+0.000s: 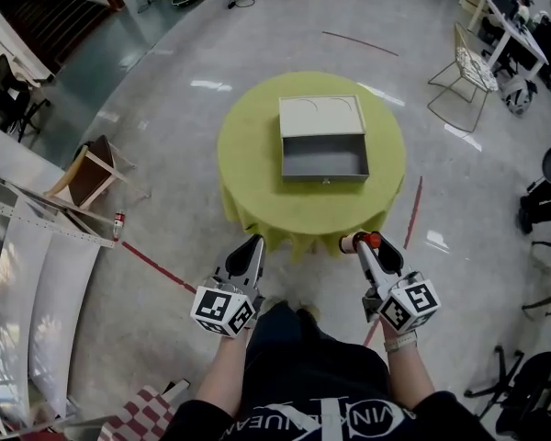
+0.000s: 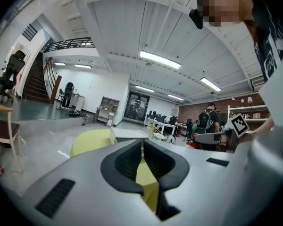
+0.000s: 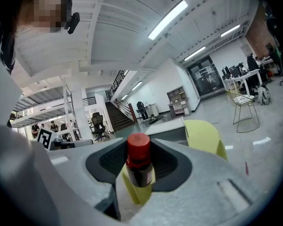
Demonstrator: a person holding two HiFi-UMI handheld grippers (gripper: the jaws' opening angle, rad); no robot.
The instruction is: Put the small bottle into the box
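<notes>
**Bottle** [image 3: 139,168]: red cap, clamped between the jaws of my right hand-held gripper [image 1: 365,244], short of the desk [image 1: 248,163].

**Left hand-held gripper** [image 1: 253,244]: jaws together, empty.

**Box** [image 1: 323,175]: open, mid-desk, lid lying behind it.

**Risks, as I judge them:**
- The bottle is narrow, so a jolt or tilt could let it slip.
- A low approach could knock the box's near wall or snag the cloth hem.

**Room:** open floor between me and the desk. A chair [image 1: 468,72] stands well off to the right.

Left gripper [image 1: 251,249] & right gripper [image 1: 365,243]: grey shells, black ribbed pads [image 2: 127,161], b/w marker cubes [image 1: 223,310]. Operator: black tee [image 1: 312,384] w/ white print, pale wristband [image 1: 400,342] on R wrist.
</notes>
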